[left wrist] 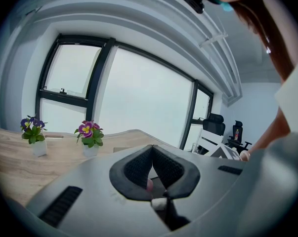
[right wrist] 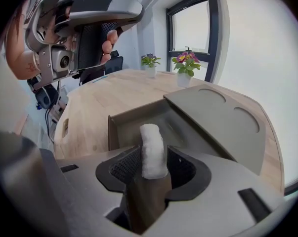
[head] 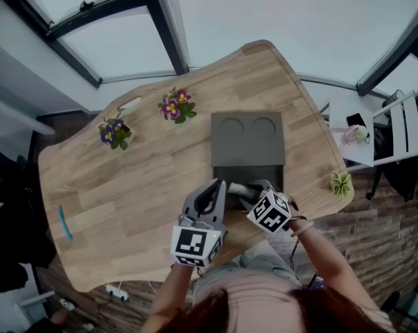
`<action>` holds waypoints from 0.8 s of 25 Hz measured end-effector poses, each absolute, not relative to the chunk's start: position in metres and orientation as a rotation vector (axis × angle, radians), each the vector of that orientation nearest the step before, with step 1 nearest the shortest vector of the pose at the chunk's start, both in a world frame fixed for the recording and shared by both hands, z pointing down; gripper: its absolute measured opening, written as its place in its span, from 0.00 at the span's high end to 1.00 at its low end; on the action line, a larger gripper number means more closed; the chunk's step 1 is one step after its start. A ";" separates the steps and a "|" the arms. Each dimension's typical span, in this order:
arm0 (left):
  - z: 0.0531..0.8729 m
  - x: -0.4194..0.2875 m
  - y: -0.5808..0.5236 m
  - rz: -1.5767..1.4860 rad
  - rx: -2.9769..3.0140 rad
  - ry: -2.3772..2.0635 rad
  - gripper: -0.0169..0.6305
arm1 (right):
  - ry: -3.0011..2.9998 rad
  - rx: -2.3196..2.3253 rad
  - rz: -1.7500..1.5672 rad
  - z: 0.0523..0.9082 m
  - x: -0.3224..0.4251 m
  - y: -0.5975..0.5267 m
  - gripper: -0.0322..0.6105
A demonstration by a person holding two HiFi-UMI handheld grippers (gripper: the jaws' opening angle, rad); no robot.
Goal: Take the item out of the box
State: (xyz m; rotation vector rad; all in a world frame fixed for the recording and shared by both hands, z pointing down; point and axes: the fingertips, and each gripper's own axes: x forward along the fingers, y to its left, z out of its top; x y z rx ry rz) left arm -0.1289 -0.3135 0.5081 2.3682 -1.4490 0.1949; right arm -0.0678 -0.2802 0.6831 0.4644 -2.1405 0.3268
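An open grey box (head: 264, 173) stands on the wooden table (head: 139, 186), its lid (head: 248, 139) folded back flat. In the right gripper view the item (right wrist: 151, 157), a brown handle with a white fuzzy tip, points into the box (right wrist: 134, 127). My right gripper (right wrist: 154, 147) straddles it with its jaws wide, so it is open. In the head view the right gripper (head: 240, 188) is at the box's near edge. My left gripper (head: 218, 184) hovers just left of it, above the table. Its pads meet at the tips (left wrist: 151, 148), with nothing clearly between them.
Two pots of purple flowers (head: 175, 106) (head: 114, 132) stand at the table's far left, and a small green plant (head: 341, 183) near its right edge. A blue strip (head: 64, 222) lies at the left front. A white side table and chair (head: 375, 134) stand beyond the right edge.
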 end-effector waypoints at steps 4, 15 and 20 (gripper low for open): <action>0.510 -0.130 -0.314 0.200 2.360 -1.454 0.97 | -2.114 0.444 0.334 0.690 -0.066 -0.279 0.73; 0.512 -0.137 -0.312 0.210 2.335 -1.478 0.97 | -2.073 0.427 0.326 0.699 -0.064 -0.279 0.73; 0.513 -0.138 -0.310 0.204 2.330 -1.484 0.97 | -2.074 0.423 0.322 0.699 -0.064 -0.279 0.73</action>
